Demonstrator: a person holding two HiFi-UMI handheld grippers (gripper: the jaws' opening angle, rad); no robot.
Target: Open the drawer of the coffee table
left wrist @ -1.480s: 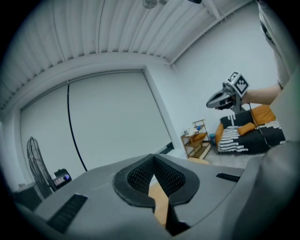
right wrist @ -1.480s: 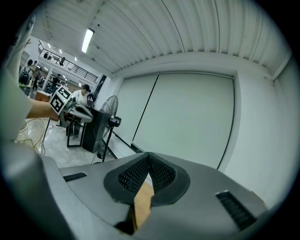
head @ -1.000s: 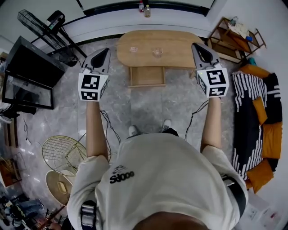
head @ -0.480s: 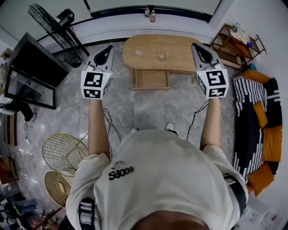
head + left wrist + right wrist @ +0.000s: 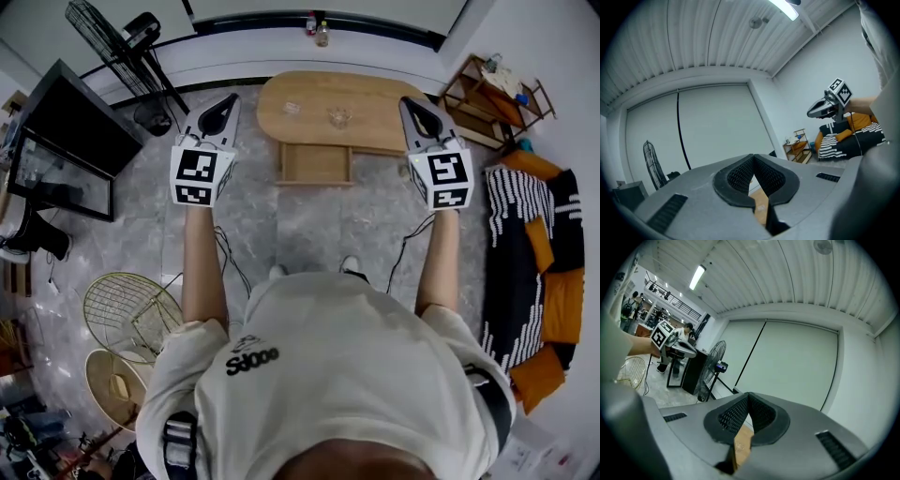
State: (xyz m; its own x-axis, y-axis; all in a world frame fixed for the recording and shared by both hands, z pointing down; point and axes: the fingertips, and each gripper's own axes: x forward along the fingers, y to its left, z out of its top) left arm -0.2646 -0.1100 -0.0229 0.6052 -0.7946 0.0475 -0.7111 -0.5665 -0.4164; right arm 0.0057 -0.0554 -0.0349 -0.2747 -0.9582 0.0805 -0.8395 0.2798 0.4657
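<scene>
A light wooden oval coffee table [image 5: 309, 103] stands on the grey floor ahead of the person, seen in the head view. Its drawer [image 5: 317, 163] sticks out of the near side, pulled open. Two small clear glasses [image 5: 338, 117] stand on the top. My left gripper [image 5: 223, 105] is held level, left of the table and apart from it, jaws shut and empty. My right gripper [image 5: 409, 105] hangs by the table's right end, also shut with nothing in it. In each gripper view the black pads [image 5: 752, 174] [image 5: 746, 414] meet at their tips, with a sliver of the table showing below.
A black TV stand [image 5: 66, 141] and a standing fan [image 5: 112, 37] are at the left. A wooden shelf [image 5: 492, 89] and a striped black and orange sofa [image 5: 534, 253] are at the right. Wire fan guards [image 5: 127, 319] lie near the person's left. Cables [image 5: 230, 267] trail across the floor.
Both grippers and the view shifted slightly toward the table; the table and its open drawer now sit a little further right in the picture. Both grippers stayed shut.
</scene>
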